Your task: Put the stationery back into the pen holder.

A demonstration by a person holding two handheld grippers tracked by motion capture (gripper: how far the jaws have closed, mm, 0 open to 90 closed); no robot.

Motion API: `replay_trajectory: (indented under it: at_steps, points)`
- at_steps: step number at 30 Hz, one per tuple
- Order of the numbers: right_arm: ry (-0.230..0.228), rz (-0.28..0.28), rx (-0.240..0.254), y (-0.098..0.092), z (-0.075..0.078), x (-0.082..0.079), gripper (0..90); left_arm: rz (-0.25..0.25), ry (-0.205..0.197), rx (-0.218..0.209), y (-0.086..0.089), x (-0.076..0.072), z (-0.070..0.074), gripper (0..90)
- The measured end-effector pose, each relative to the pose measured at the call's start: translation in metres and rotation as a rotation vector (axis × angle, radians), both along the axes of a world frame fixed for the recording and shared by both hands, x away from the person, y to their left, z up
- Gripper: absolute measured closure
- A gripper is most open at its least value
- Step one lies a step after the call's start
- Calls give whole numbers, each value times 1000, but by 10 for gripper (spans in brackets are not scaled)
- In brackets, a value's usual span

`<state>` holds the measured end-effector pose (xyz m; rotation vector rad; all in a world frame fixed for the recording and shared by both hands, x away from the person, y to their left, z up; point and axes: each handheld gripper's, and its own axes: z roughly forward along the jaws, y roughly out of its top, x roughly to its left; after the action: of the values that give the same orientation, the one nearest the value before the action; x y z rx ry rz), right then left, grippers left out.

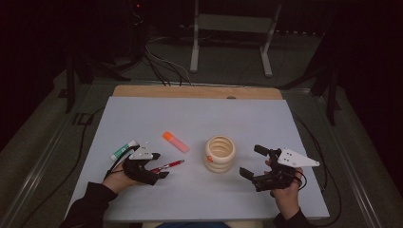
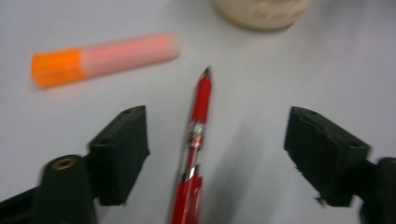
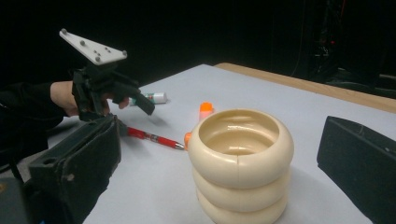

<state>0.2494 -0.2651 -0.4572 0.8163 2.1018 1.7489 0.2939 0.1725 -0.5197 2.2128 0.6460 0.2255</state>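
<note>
Red pen point(image 2: 198, 140) lies lengthwise between the left gripper point(image 2: 217, 144)'s parted jaws, seemingly untouched, tip pointing away.

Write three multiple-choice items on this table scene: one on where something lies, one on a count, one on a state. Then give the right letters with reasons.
1. Where does the red pen lie?
A. Inside the cream holder
B. On the table between the left gripper's jaws
C. Under the right gripper

2. How many stacked rings make up the cream holder?
A. One
B. Three
C. Six

3. How do the left gripper's jaws stand?
A. Apart, with gaps to the pen
B. Pressed shut on the orange highlighter
C. Clamped on the holder's rim

Key: 1 B, the left gripper view shows the pen lying flat between the two jaws. 2 B, the right gripper view shows three bulges. 3 A, bare table shows on both sides of the pen.
</note>
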Motion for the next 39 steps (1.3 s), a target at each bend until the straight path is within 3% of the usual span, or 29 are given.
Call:
replay_trajectory:
  at_steps: [7, 13, 19, 23, 29, 39]
  points:
    - [0, -1, 3, 0, 0, 0, 0, 12, 29, 60, -1, 3, -5, 429]
    - [2, -1, 3, 0, 0, 0, 0, 32, 43, 104, -6, 7, -8, 519]
    - [5, 1, 2, 1, 0, 0, 0, 12, 58, 141, -13, 10, -12, 609]
    - [4, 0, 2, 1, 0, 0, 0, 14, 49, 162, -13, 11, -13, 698]
    - [4, 0, -1, 1, 0, 1, 0, -23, 43, 201, -16, 11, -11, 779]
    - [6, 3, 0, 1, 0, 1, 0, 5, 88, 189, -17, 13, -10, 806]
